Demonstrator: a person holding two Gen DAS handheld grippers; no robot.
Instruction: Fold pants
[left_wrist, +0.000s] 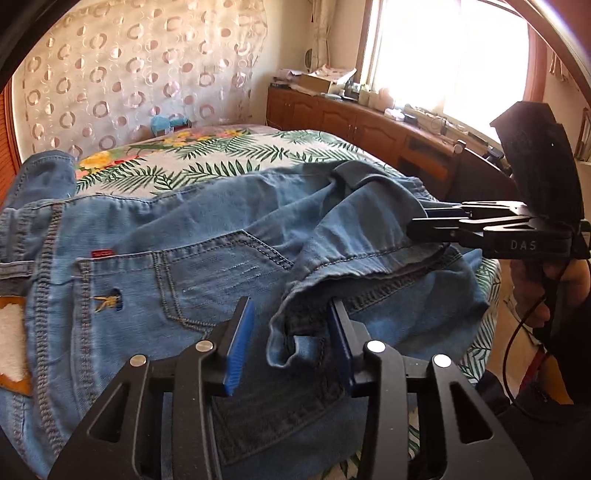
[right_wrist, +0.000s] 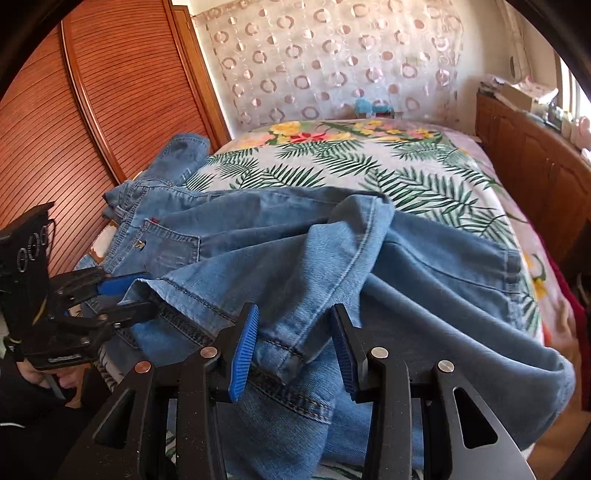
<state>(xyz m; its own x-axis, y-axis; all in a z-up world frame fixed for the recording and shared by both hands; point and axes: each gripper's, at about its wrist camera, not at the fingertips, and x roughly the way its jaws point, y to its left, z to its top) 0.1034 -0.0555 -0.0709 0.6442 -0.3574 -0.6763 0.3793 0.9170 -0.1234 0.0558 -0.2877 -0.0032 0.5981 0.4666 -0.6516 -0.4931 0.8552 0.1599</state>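
Blue denim pants (left_wrist: 207, 266) lie crumpled across a bed, back pocket up, waistband at the left. One leg is folded back over the seat, its hem (left_wrist: 291, 343) between my left gripper's (left_wrist: 291, 332) open blue-padded fingers (left_wrist: 240, 343). My right gripper (left_wrist: 417, 225) reaches in from the right, touching the folded leg. In the right wrist view the pants (right_wrist: 424, 280) spread over the bed, the leg hem (right_wrist: 288, 347) lies between my open right gripper (right_wrist: 295, 336), and the left gripper (right_wrist: 136, 295) is open around the hem edge at the left.
The bed (right_wrist: 369, 166) has a leaf-and-flower print sheet. A wooden slatted wardrobe (right_wrist: 74, 110) stands left, a wooden cabinet (left_wrist: 351, 114) with clutter under a bright window at the right. A circle-patterned curtain (right_wrist: 332, 55) hangs behind the bed.
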